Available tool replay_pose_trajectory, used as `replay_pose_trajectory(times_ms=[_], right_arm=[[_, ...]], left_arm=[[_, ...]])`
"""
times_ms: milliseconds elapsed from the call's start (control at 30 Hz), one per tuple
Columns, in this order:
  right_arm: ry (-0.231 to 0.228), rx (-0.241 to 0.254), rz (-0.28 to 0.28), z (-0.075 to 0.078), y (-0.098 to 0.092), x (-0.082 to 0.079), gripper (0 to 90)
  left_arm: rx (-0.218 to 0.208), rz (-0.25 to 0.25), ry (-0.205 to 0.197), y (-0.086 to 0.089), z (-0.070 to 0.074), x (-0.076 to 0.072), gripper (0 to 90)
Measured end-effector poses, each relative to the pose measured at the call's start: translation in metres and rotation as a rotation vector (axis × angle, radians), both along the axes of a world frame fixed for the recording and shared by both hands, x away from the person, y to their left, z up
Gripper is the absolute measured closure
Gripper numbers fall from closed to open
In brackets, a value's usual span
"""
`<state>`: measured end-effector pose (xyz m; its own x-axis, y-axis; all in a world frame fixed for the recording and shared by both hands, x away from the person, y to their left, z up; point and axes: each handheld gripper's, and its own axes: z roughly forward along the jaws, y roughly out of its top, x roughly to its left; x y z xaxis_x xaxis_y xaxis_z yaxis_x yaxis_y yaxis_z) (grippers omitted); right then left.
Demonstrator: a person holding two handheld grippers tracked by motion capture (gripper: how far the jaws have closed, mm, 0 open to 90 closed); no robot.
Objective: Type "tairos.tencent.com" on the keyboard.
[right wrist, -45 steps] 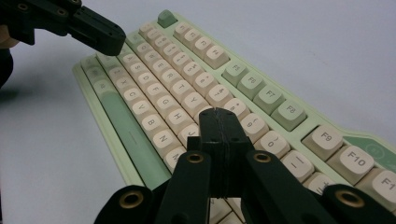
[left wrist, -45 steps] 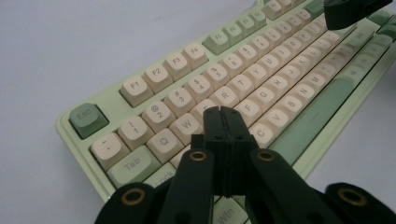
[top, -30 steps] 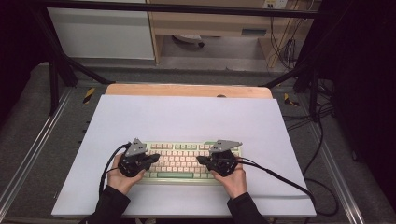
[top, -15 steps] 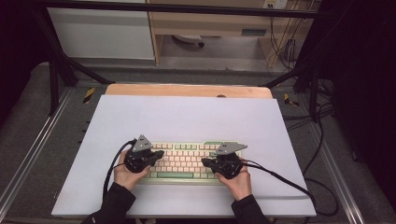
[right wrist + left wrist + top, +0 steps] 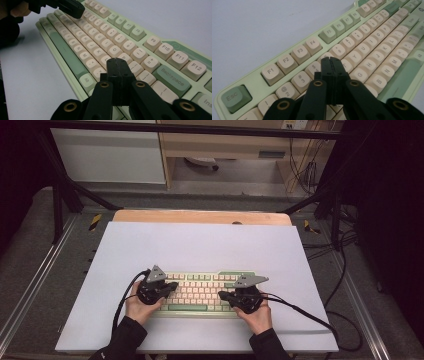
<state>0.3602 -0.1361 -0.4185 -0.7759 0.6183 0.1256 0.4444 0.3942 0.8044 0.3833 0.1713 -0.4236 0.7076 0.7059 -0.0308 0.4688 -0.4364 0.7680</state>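
Green-and-cream keyboard (image 5: 200, 291) lies long axis left-right at the white mat's (image 5: 200, 245) near edge; left gripper (image 5: 331, 60) over its number row, right gripper (image 5: 117, 61) near Backspace, both pinched closed, empty.

A pale lavender-white sheet (image 5: 200, 245) covers most of the counter, lying flat and smooth. Along its far edge a strip of bare light wood counter (image 5: 200, 216) shows, with a small dark notch (image 5: 237, 223) near the middle of that edge. Metal rails (image 5: 35, 285) run down both sides of the counter over grey floor. Two small yellow-and-black striped markers sit beyond the far corners, one at the left (image 5: 94, 221) and one at the right (image 5: 308, 226). Behind the counter stand a white panel (image 5: 107, 155) and a wooden cabinet (image 5: 225, 145). Black cables (image 5: 300, 165) hang at the right, and more trail over the floor (image 5: 345, 270).
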Motion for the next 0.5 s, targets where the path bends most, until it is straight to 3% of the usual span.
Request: replay_pose_trajectory(times_ms=[500], right_arm=[[0.003, -0.002, 0.006, -0.0005, 0.0002, -0.0003, 90.0]], left_arm=[[0.022, -0.018, 0.003, -0.0063, -0.0064, 0.0001, 89.9]])
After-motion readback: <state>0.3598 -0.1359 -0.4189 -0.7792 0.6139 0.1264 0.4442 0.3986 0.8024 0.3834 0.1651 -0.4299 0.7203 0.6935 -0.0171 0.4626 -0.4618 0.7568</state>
